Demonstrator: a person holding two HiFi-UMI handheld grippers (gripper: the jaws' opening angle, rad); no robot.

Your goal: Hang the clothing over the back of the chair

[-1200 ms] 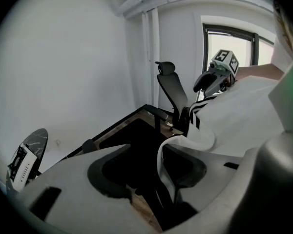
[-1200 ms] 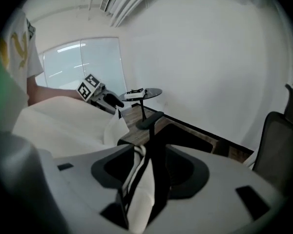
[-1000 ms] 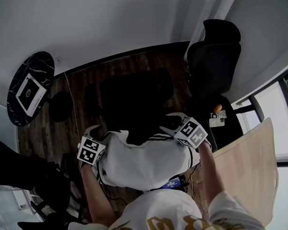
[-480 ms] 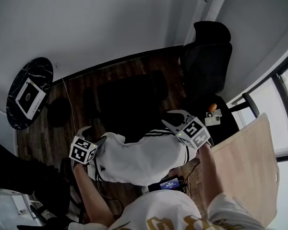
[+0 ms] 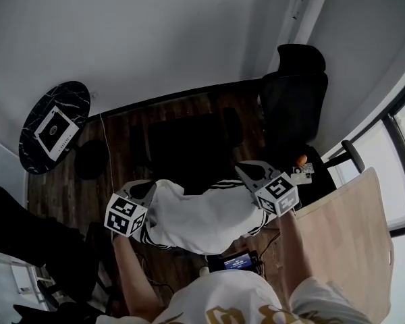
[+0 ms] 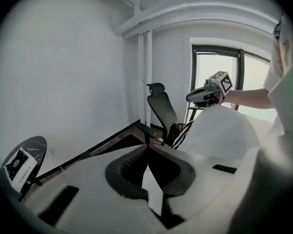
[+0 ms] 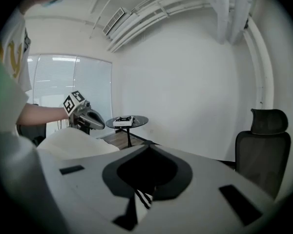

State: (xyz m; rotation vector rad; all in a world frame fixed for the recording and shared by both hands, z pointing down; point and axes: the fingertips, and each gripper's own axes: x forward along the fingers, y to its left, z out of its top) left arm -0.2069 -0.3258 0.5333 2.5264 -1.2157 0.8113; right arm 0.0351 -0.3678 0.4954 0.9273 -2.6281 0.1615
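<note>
The left gripper [image 5: 146, 190] had its jaws closed tight on one end of the white clothing [image 5: 202, 214], with a fold of plain cloth pinched between them in the left gripper view. The right gripper [image 5: 247, 174] was clamped just as firmly on the other end, and black stripes showed between its jaws. The clothing sagged in the air between the two, off the left edge of the desk [image 5: 351, 235] and above a dark piece of furniture [image 5: 185, 140]. A black office chair [image 5: 297, 93] stood by the wall.
</note>
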